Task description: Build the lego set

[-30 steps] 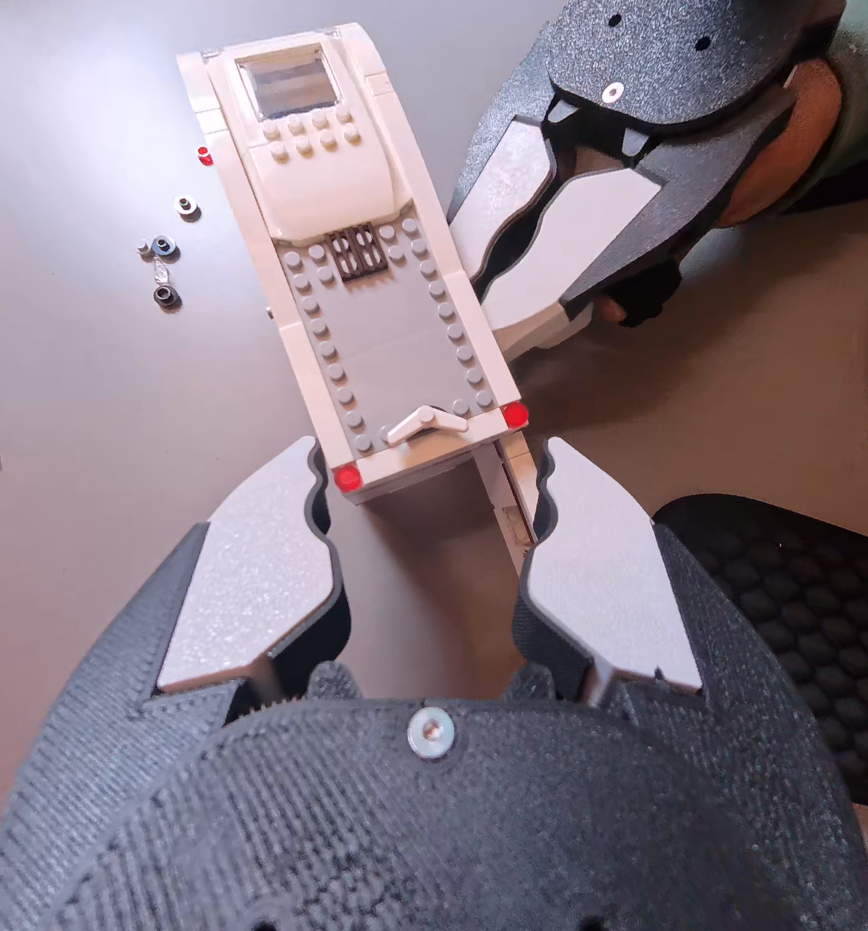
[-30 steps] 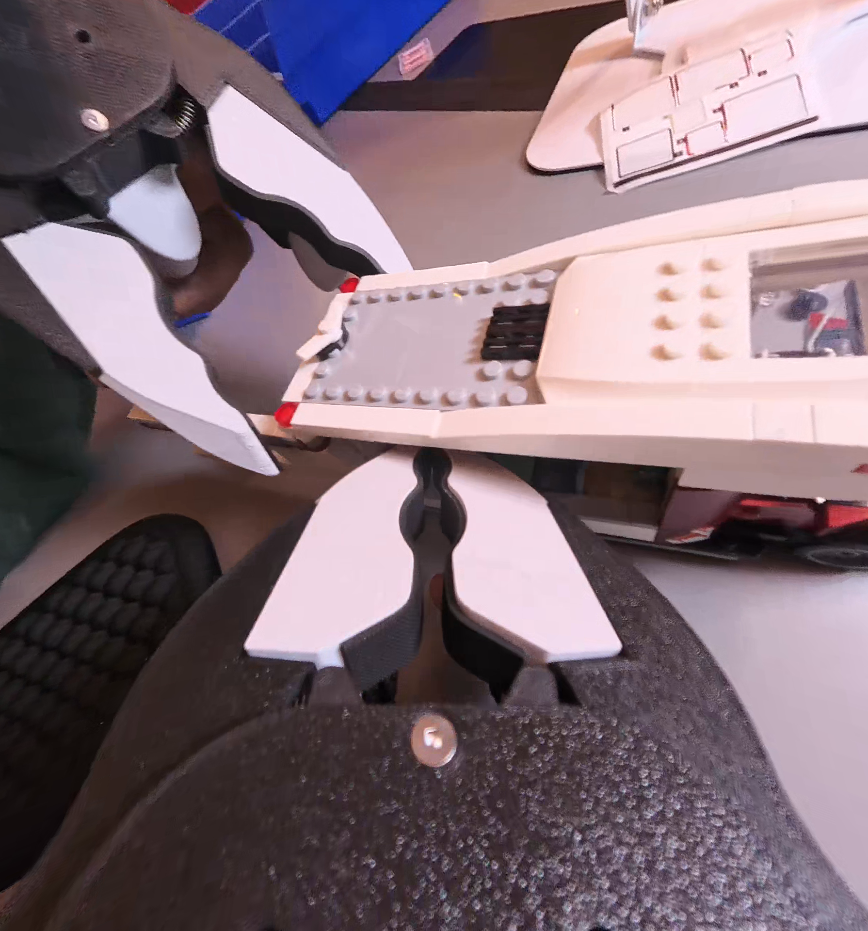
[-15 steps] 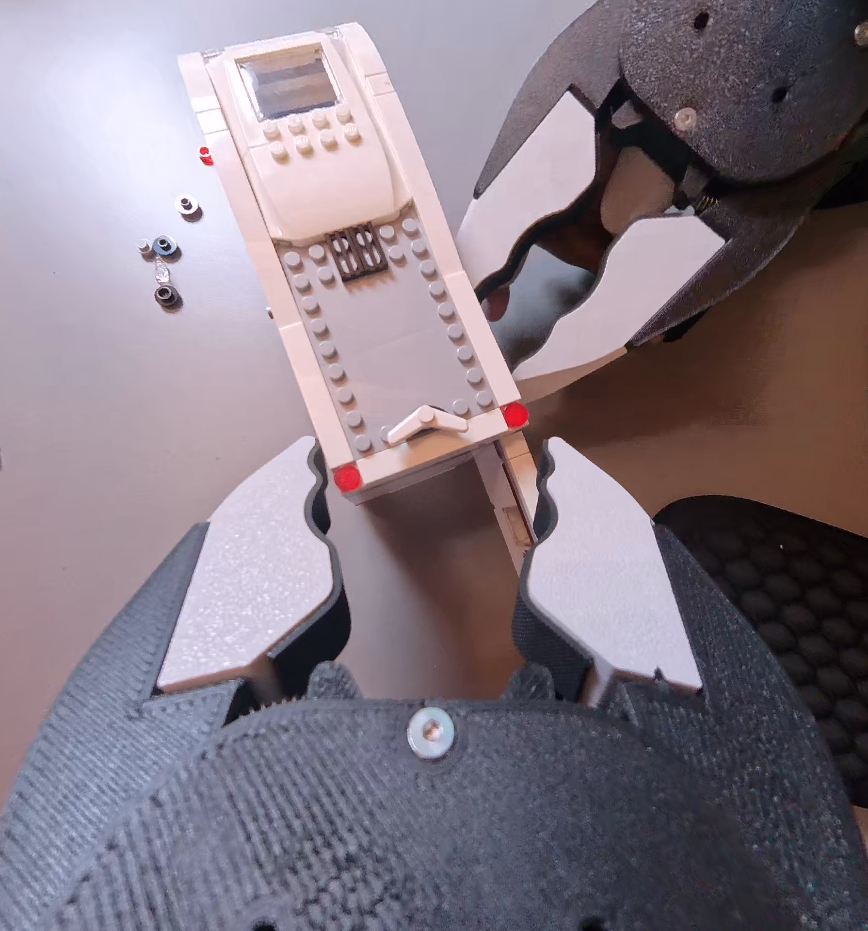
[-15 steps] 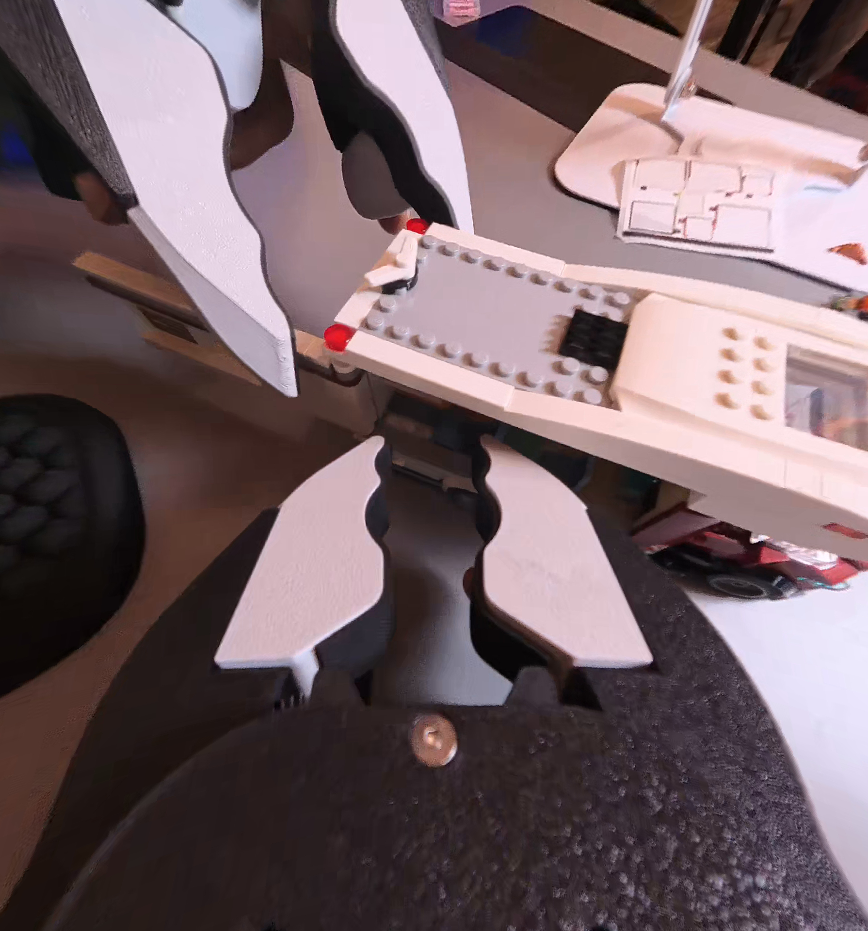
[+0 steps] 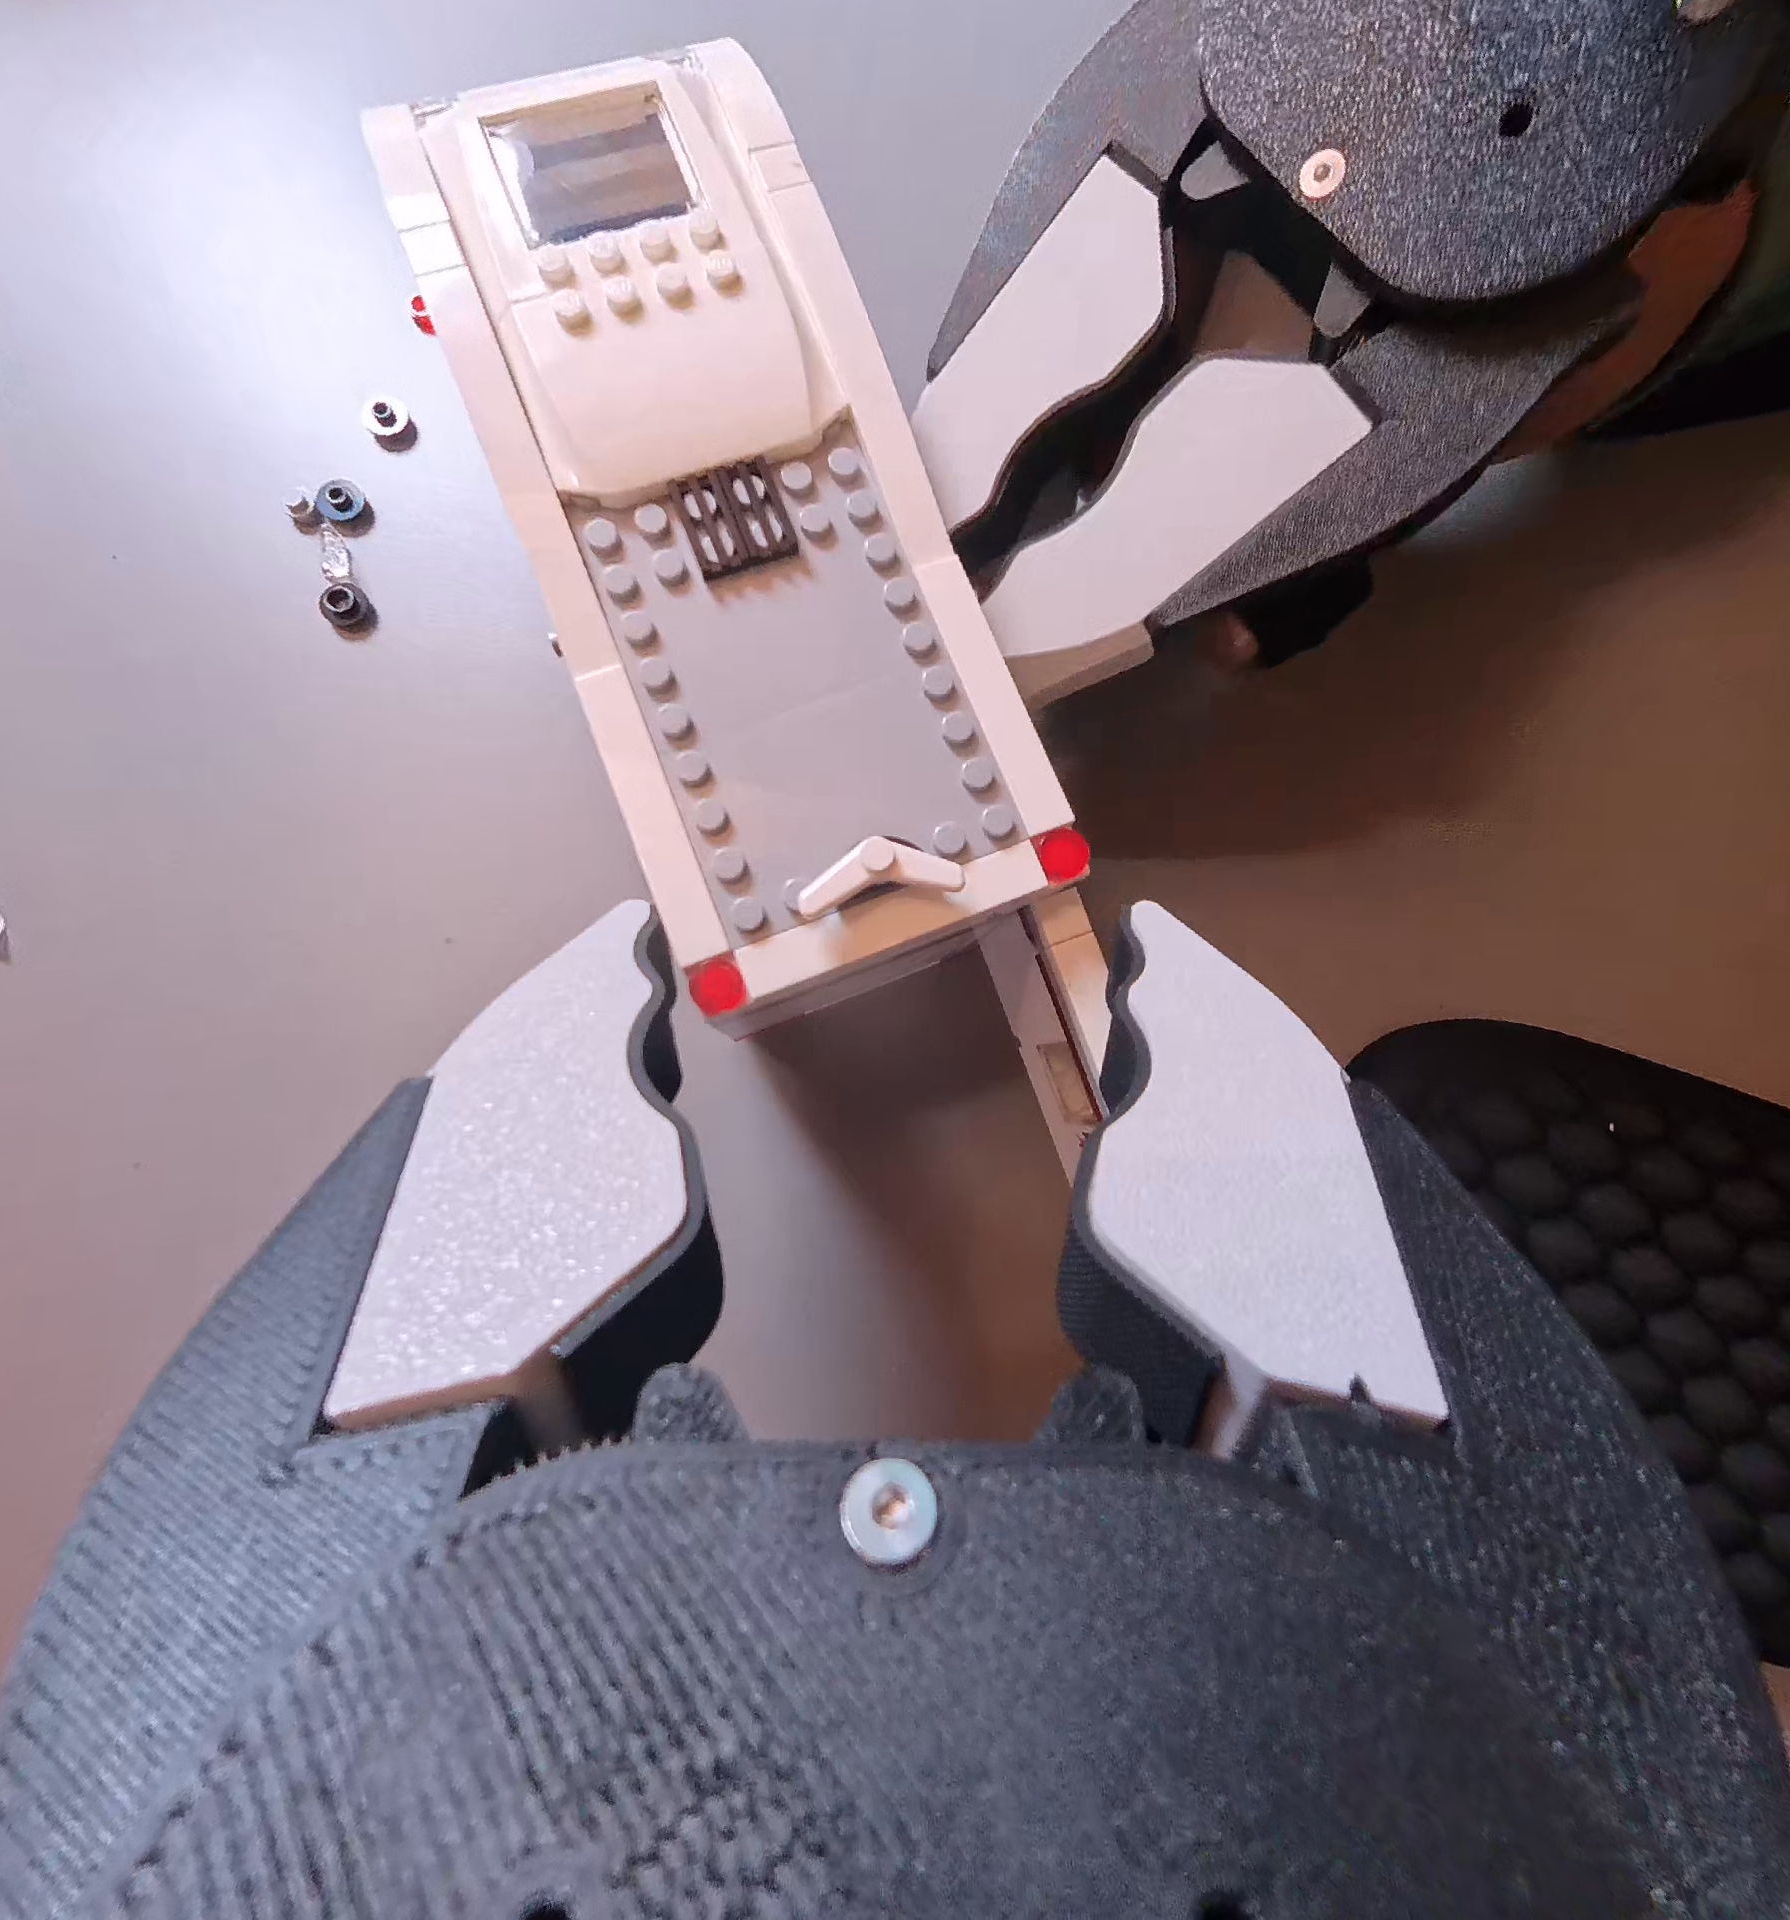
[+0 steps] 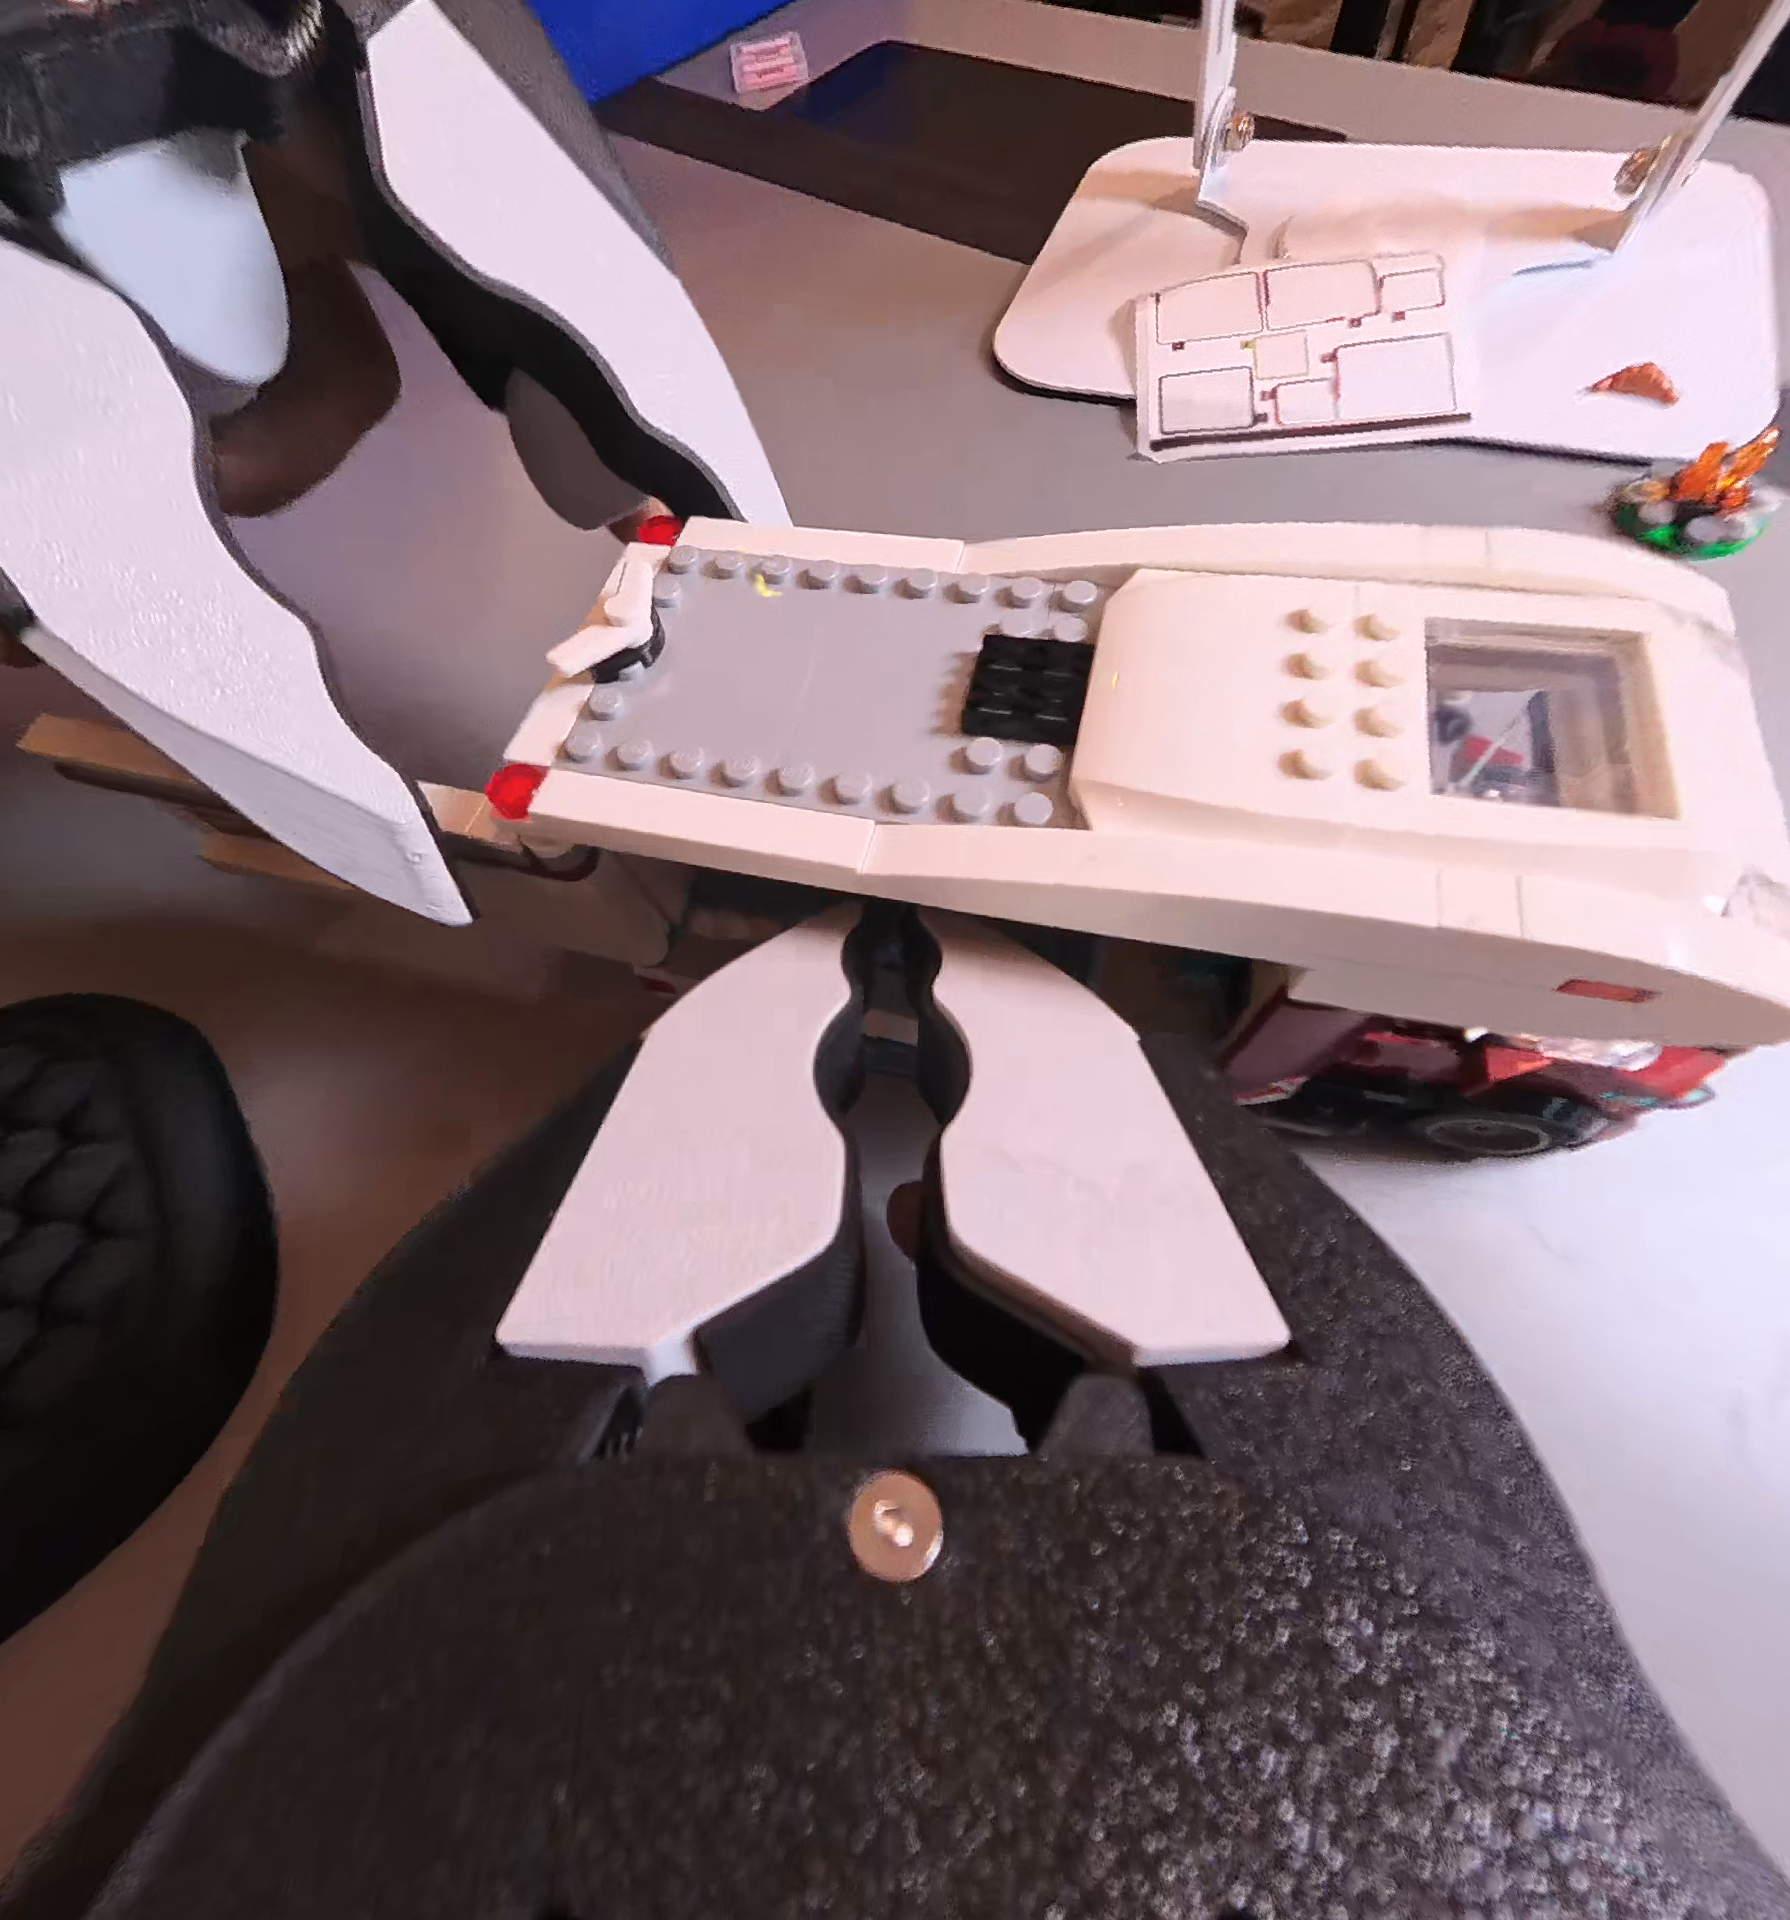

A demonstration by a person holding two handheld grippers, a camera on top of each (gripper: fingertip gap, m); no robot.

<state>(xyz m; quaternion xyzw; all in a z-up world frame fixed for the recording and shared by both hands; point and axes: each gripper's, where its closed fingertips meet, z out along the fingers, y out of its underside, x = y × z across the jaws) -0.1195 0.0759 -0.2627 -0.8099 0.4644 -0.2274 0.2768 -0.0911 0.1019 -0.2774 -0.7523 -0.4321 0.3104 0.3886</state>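
The left tool [image 5: 891, 997] gapes wide at the rear of a white brick model [image 5: 756, 582], gripping nothing. The right tool [image 6: 891, 935] is clenched, its tips tucked under the model's side; whether they pinch anything is unclear.

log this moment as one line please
left tongs: open, straddling rear of white brick camper roof | right tongs: shut, under roof's side edge | loose studs on table

Grey tabletop [image 5: 195, 790], black mesh chair seat [image 5: 1649, 1299] (honeycomb weave), warm light
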